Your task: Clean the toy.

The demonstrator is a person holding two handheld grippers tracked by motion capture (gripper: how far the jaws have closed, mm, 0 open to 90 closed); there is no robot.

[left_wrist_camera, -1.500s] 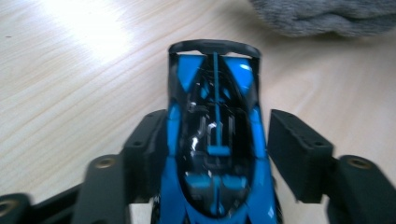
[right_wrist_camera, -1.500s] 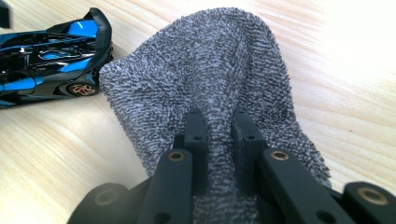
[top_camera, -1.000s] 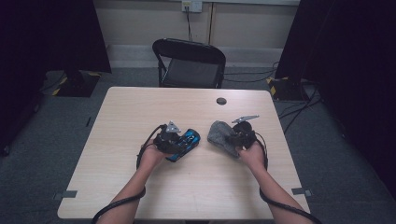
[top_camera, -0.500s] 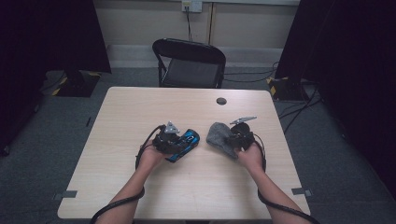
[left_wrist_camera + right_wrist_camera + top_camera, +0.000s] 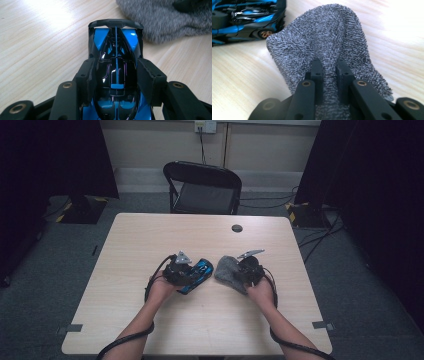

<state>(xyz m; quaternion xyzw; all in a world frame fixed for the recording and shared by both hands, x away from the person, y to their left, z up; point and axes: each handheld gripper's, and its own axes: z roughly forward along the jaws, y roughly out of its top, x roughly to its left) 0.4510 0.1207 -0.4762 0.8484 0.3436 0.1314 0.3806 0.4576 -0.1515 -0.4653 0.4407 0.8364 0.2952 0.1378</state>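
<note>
1. Nothing has shifted much since a second ago: both hands, the toy car and the cloth sit in almost the same spots near the middle of the counter, with the right hand perhaps a touch closer to the person.
2. On the pale wood-grain counter (image 5: 150, 240), the left claw (image 5: 189, 271) holds a glossy blue and black toy racing car (image 5: 199, 271).
3. Seen from the left gripper view, the left claw (image 5: 116, 72) has its two black jaws pressed against the sides of the toy racing car (image 5: 116, 45), pinching it around the cockpit, with the car's dark arched wing pointing away from the camera.
4. Beyond the car in that view, the grey cloth (image 5: 162, 17) lies just beside the wing; whether they touch cannot be told.
5. The right claw (image 5: 239, 272) grips a grey speckled terry cloth (image 5: 227, 269), which rests bunched on the counter just right of the car.
6. From the right gripper view, the right claw (image 5: 329, 66) has its jaws drawn close together on a raised fold of the terry cloth (image 5: 324, 37), pinching it, while the rest of the cloth spreads out ahead on the counter.
7. That view also catches the toy car (image 5: 249, 17) at the upper left, one wheel near the cloth's edge.
8. A black folding chair (image 5: 202, 187) stands at the far side of the counter, and a small dark round disc (image 5: 237, 228) sits on the counter near that far edge, well apart from both claws.
</note>
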